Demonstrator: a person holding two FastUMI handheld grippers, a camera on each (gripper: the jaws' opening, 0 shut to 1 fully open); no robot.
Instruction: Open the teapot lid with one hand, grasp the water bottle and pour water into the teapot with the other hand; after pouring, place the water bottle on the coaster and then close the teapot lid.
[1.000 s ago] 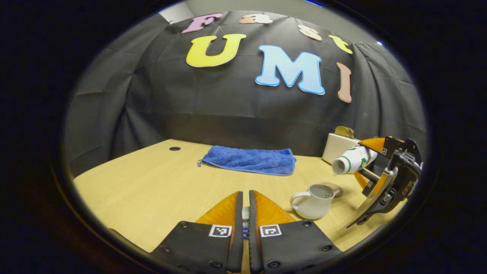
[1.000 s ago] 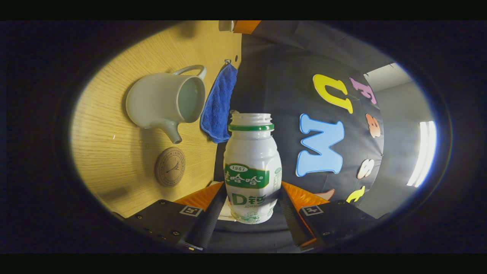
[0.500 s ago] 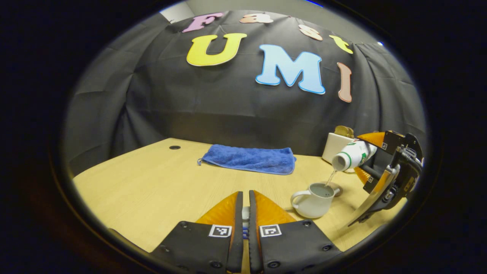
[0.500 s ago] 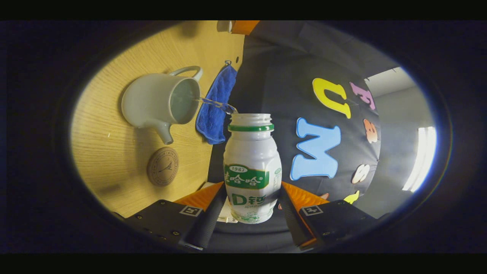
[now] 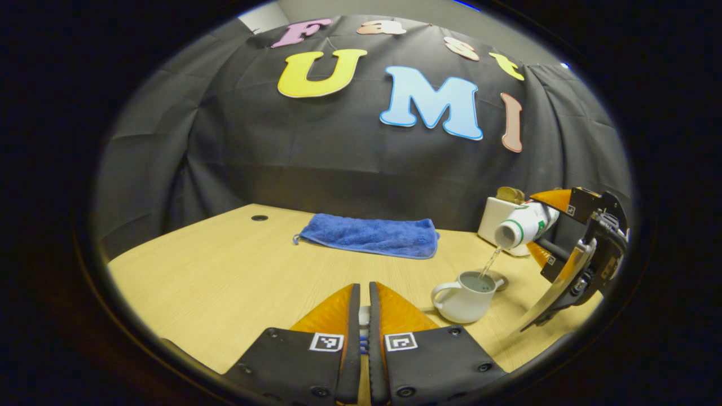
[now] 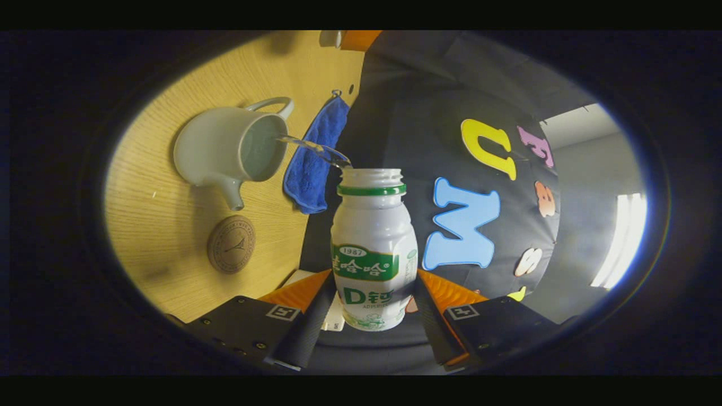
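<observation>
In the left gripper view, a blue towel lies flat on the wooden table near the back wall. In front of it, low in the view, the left gripper has its fingers drawn almost together on a small pale thing wedged between them; it is too hidden to name. Right of that stands the white teapot, lid off, handle toward the left, with the round coaster just behind its spout. Above the pot the water bottle is tipped mouth-down, and a thin stream of water falls from it into the open top. The right gripper clamps the bottle's body from both sides. A white box sits behind the bottle. In the right gripper view the bottle stands between the closed fingers, with teapot and coaster to its left.
</observation>
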